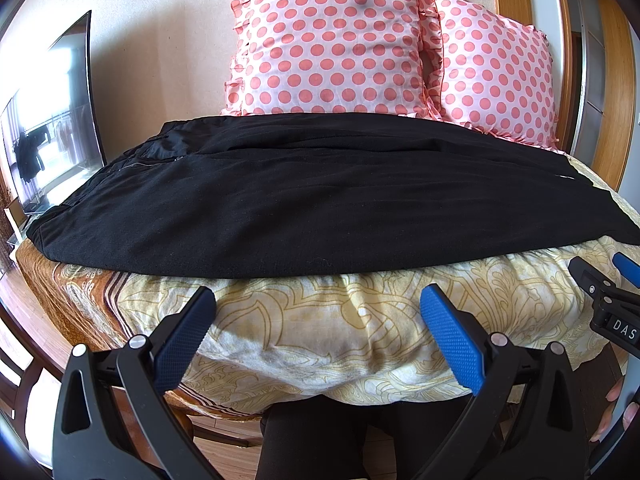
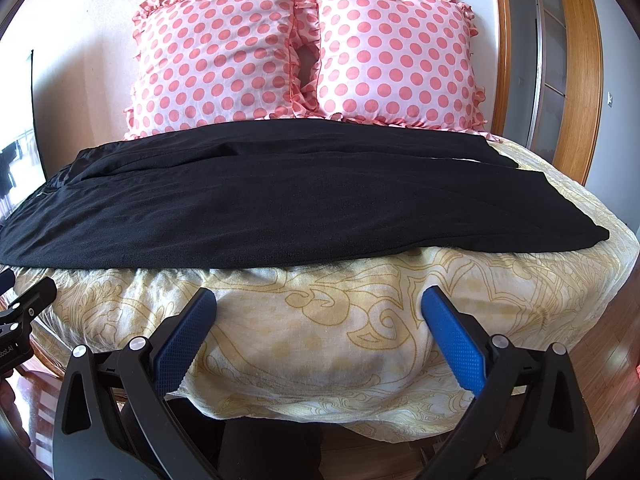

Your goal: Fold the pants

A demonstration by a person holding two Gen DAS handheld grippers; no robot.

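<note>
Across the cream patterned bedspread [image 1: 320, 332] the black pants [image 1: 304, 208] lie spread lengthwise, waistband to the left, legs running right, one leg seemingly laid over the other, so perhaps a first lengthwise fold is done and the crosswise folds remain, by my reading. Left gripper [image 1: 318, 312] hovers short of the near edge, jaws spread wide and holding nothing; right gripper [image 2: 320, 312] likewise gapes, clear of the cloth. Two polka-dot pillows [image 2: 304, 56] sit behind. No containers anywhere in view

Bare patterned cloth [image 2: 320, 344] before pants [image 2: 304, 208], pillows [image 2: 304, 52] blocking behind
</note>
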